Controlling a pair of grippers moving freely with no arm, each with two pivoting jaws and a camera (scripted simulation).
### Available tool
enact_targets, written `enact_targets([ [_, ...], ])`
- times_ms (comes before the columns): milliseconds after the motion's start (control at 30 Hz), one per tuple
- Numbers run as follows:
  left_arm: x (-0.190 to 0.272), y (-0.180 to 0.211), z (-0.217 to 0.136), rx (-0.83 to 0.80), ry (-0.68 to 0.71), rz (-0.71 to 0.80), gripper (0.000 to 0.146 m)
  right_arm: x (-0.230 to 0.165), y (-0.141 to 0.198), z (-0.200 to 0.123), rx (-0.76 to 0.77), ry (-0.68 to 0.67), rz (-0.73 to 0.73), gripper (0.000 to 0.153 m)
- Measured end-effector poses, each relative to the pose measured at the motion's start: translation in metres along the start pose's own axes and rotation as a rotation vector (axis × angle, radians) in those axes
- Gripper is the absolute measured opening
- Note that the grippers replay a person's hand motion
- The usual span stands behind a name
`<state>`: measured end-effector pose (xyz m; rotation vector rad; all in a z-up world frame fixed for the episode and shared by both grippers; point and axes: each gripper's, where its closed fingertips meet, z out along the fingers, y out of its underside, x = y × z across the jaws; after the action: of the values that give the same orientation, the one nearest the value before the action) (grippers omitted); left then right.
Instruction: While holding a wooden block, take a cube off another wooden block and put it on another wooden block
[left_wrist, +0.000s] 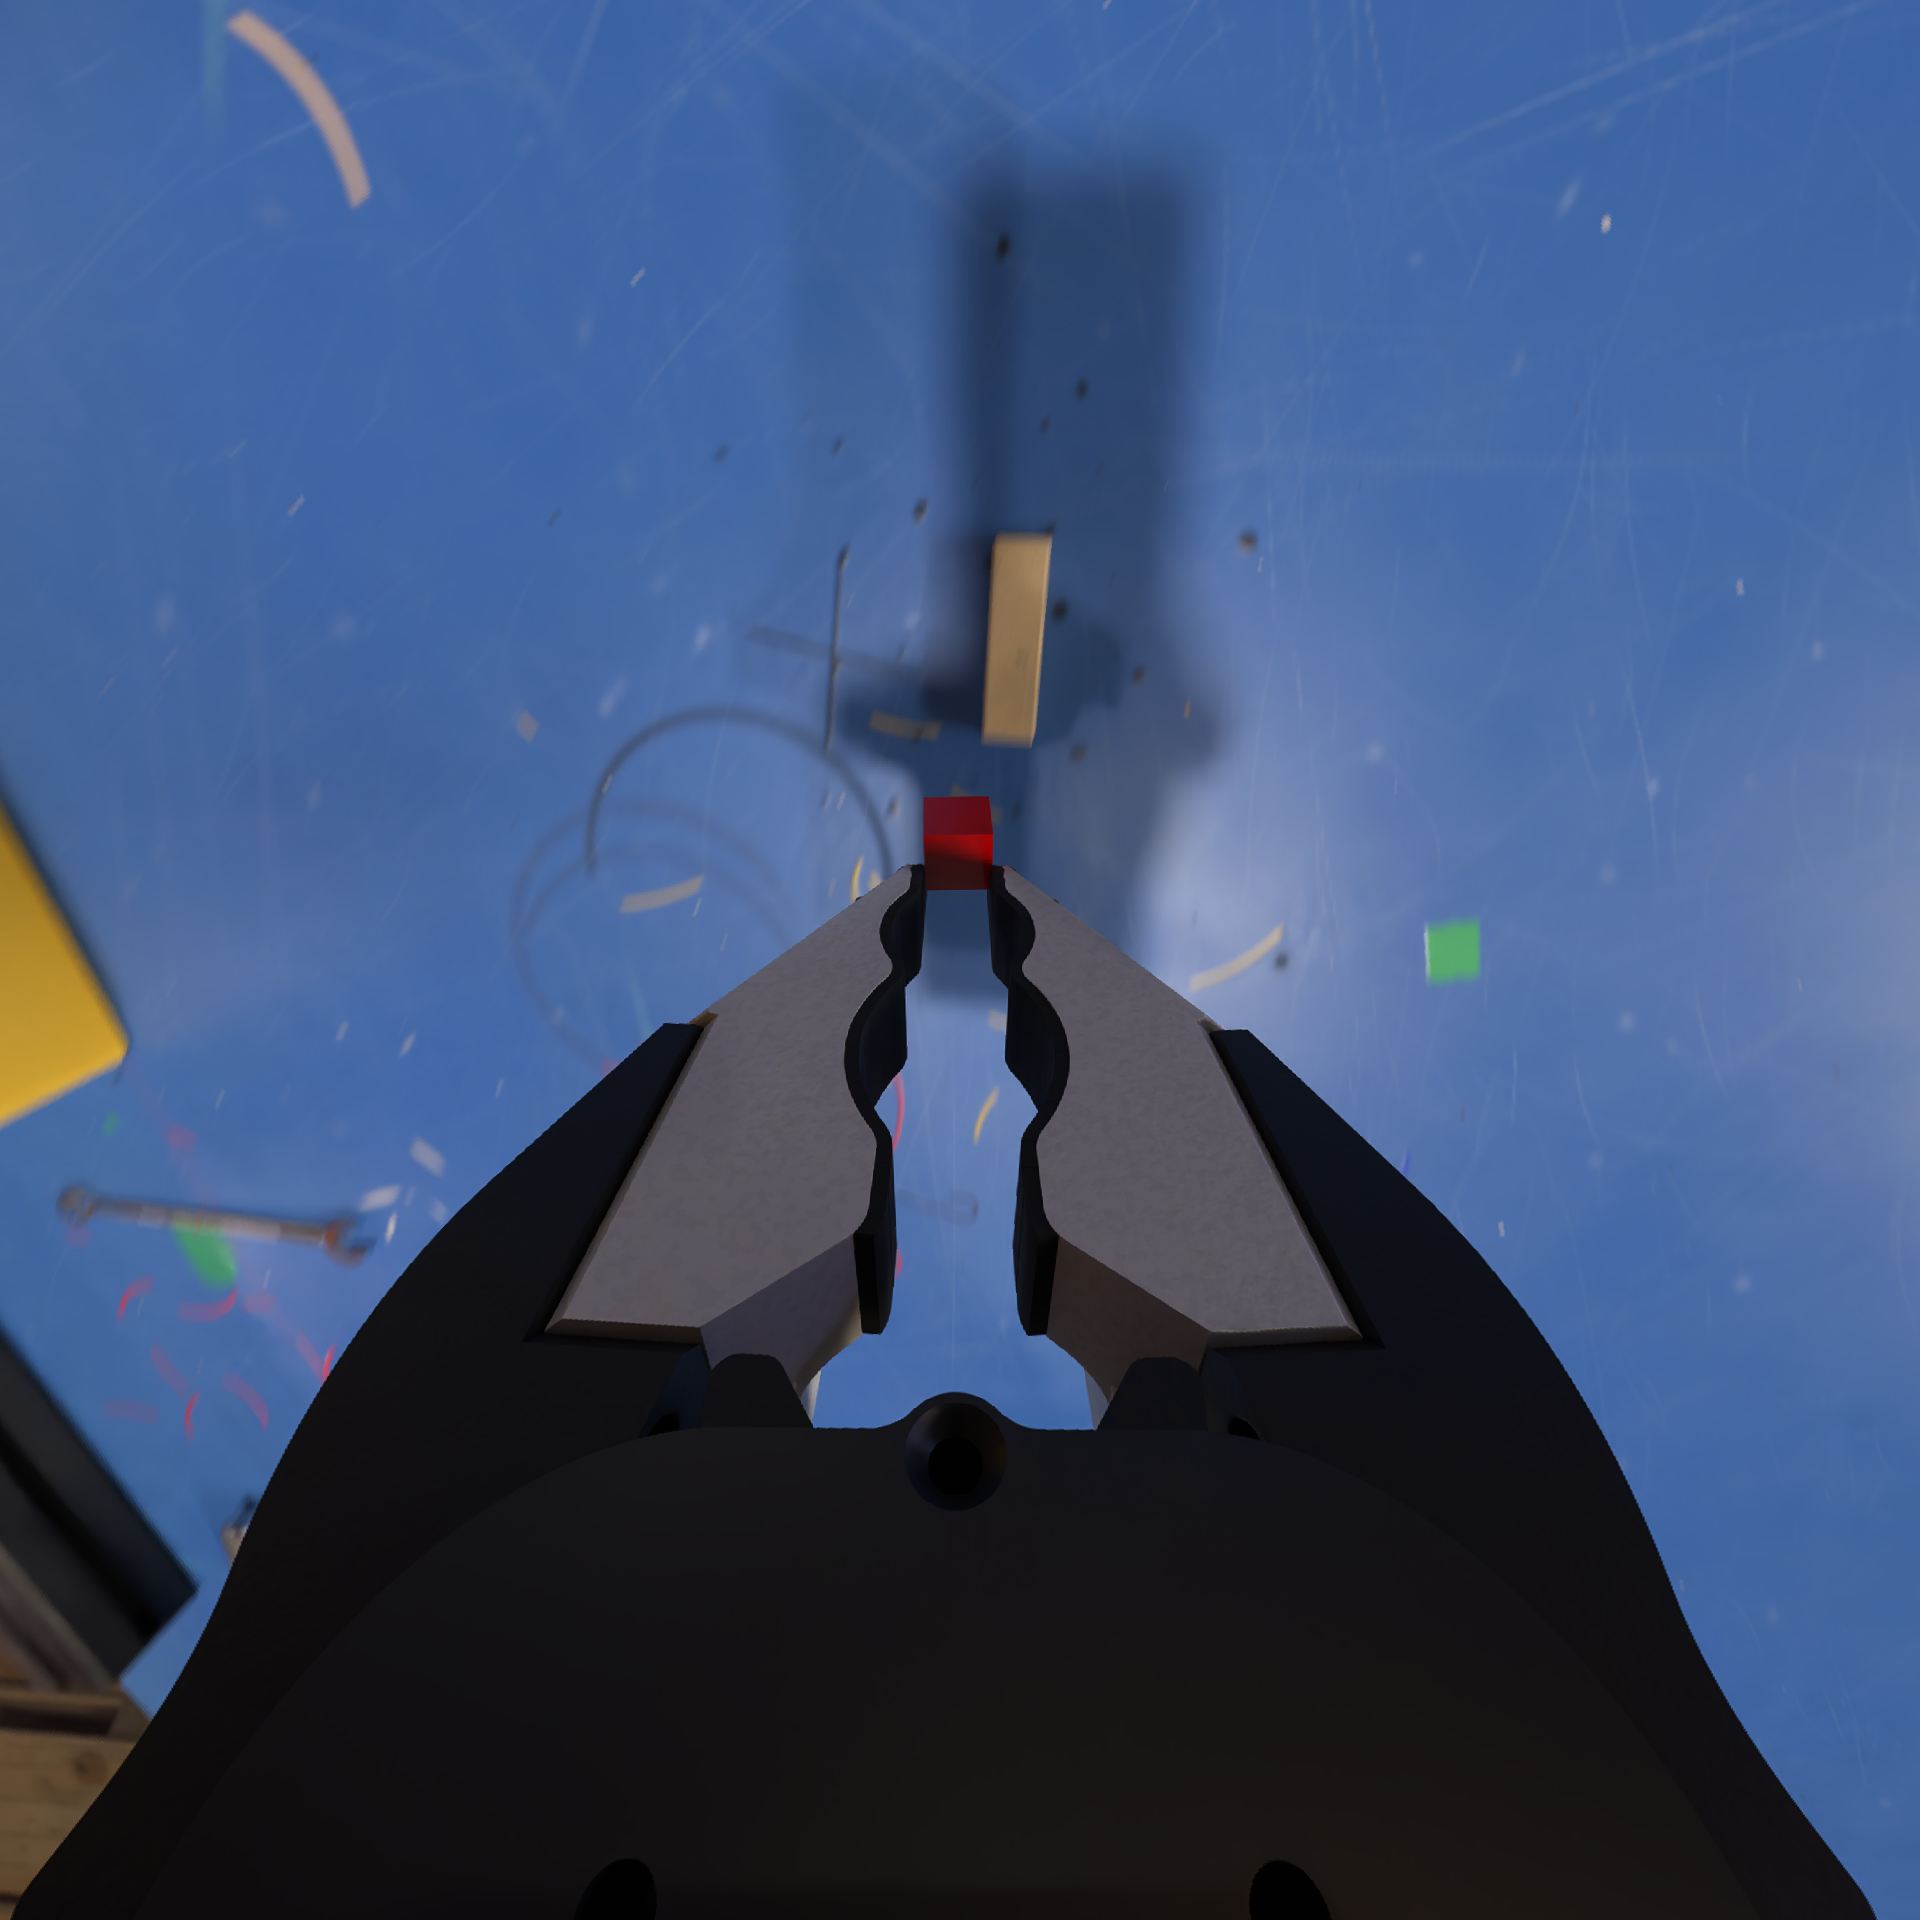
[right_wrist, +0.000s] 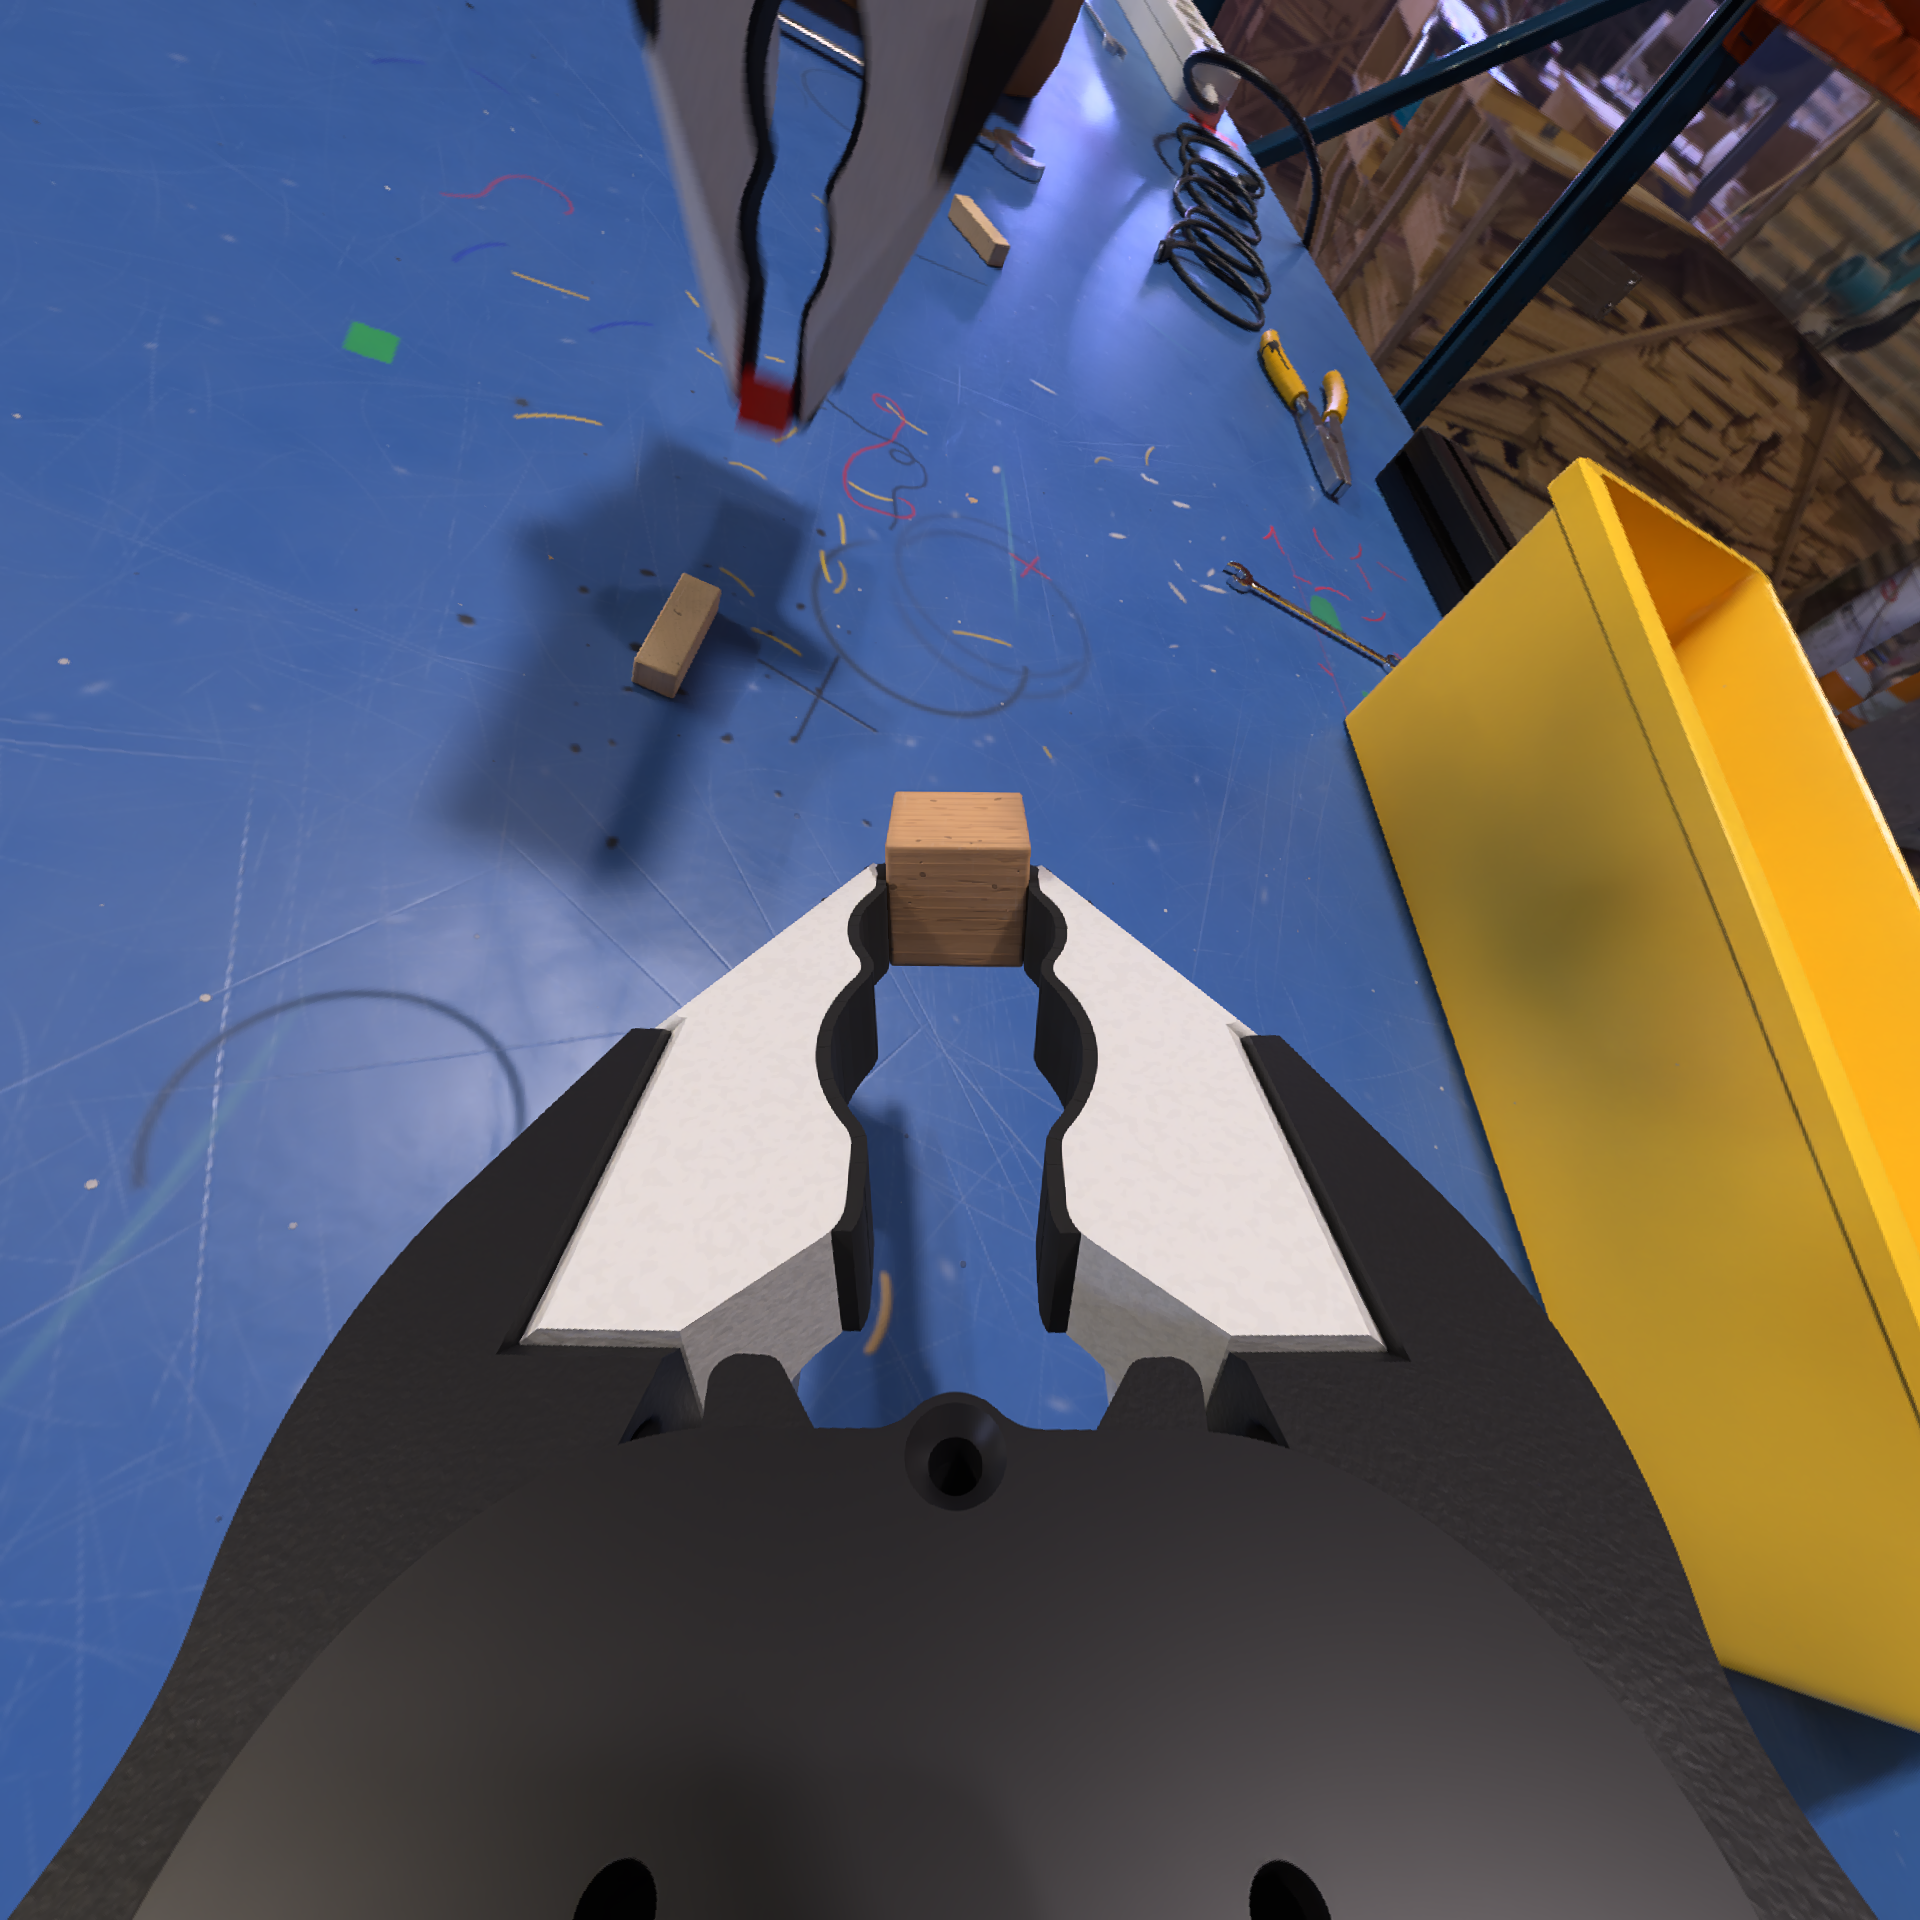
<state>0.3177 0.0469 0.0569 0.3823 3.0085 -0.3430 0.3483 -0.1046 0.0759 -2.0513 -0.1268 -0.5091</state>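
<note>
Left tongs (left_wrist: 957, 878) pinch the small, rigid, probably light red cube (left_wrist: 957, 844) by opposite faces at frame centre; right tongs (right_wrist: 957, 914) clamp the stiff wooden block (right_wrist: 957, 883).

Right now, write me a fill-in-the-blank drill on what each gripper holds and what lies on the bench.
1. The left gripper is shut on a small ____ cube.
2. The right gripper is shut on a ____ block.
3. The bin beside the right gripper is ____.
4. The small flat square on the blue bench is ____.

Missing words: red; wooden; yellow; green
</note>
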Motion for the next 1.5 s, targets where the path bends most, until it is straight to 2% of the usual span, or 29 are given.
enact_targets([
  [100,0.008,-0.021,0.038,-0.023,0.044,0.026,0.011,0.000,-0.001,0.000,0.001,-0.003,-0.002,0.025],
  [167,0.011,-0.027,0.049,-0.022,0.075,0.012,0.013,0.000,-0.002,-0.001,0.014,-0.006,0.008,0.025],
  [200,0.006,-0.031,0.049,0.006,0.054,-0.012,0.030,0.001,-0.003,-0.002,0.019,-0.006,0.012,0.025],
  [233,0.003,-0.031,0.045,0.020,0.038,-0.030,0.050,0.001,-0.004,-0.003,0.025,-0.008,0.016,0.025],
  [267,-0.001,-0.030,0.037,0.025,0.018,-0.035,0.059,0.001,-0.004,-0.004,0.031,-0.010,0.019,0.025],
  [367,-0.012,-0.014,-0.006,0.063,-0.050,-0.106,0.062,0.002,-0.004,-0.008,0.037,-0.005,0.016,0.025],
  [500,-0.027,0.053,-0.088,0.036,-0.172,-0.229,0.057,0.003,-0.006,-0.011,0.054,-0.003,0.025,0.025],
  [567,-0.043,0.101,-0.129,0.016,-0.288,-0.352,0.056,0.003,-0.006,-0.011,0.054,-0.006,0.028,0.025],
  [633,-0.055,0.150,-0.154,0.015,-0.353,-0.499,0.059,0.002,-0.006,-0.009,0.053,-0.013,0.033,0.025],
  [700,-0.067,0.197,-0.158,0.001,-0.401,-0.613,0.068,0.000,-0.004,-0.007,0.049,-0.020,0.035,0.025],
  [733,-0.069,0.217,-0.149,-0.015,-0.383,-0.654,0.073,0.000,-0.004,-0.006,0.045,-0.023,0.035,0.025],
  [867,-0.074,0.279,-0.093,-0.135,-0.286,-0.739,0.095,0.000,-0.002,-0.004,0.037,-0.024,0.043,0.025],
  [933,-0.080,0.304,-0.070,-0.194,-0.282,-0.745,0.091,0.000,-0.001,-0.003,0.035,-0.024,0.049,0.025],
  [1000,-0.085,0.326,-0.057,-0.277,-0.293,-0.700,0.077,0.000,0.000,-0.002,0.032,-0.025,0.052,0.025],
  [1033,-0.087,0.334,-0.053,-0.315,-0.303,-0.655,0.066,0.000,0.001,-0.002,0.031,-0.027,0.053,0.025],
  [1167,-0.099,0.341,-0.049,-0.358,-0.313,-0.435,0.042,-0.002,0.004,0.000,0.024,-0.039,0.056,0.025],
  [1300,-0.104,0.348,-0.041,-0.481,-0.281,-0.231,0.038,-0.003,0.008,0.001,0.014,-0.047,0.057,0.025],
  [1400,-0.108,0.354,-0.036,-0.515,-0.274,-0.164,0.042,-0.002,0.010,0.000,0.011,-0.049,0.059,0.025],
  [1500,-0.104,0.359,-0.029,-0.525,-0.219,-0.152,0.038,-0.002,0.011,0.000,0.009,-0.048,0.059,0.025],
])
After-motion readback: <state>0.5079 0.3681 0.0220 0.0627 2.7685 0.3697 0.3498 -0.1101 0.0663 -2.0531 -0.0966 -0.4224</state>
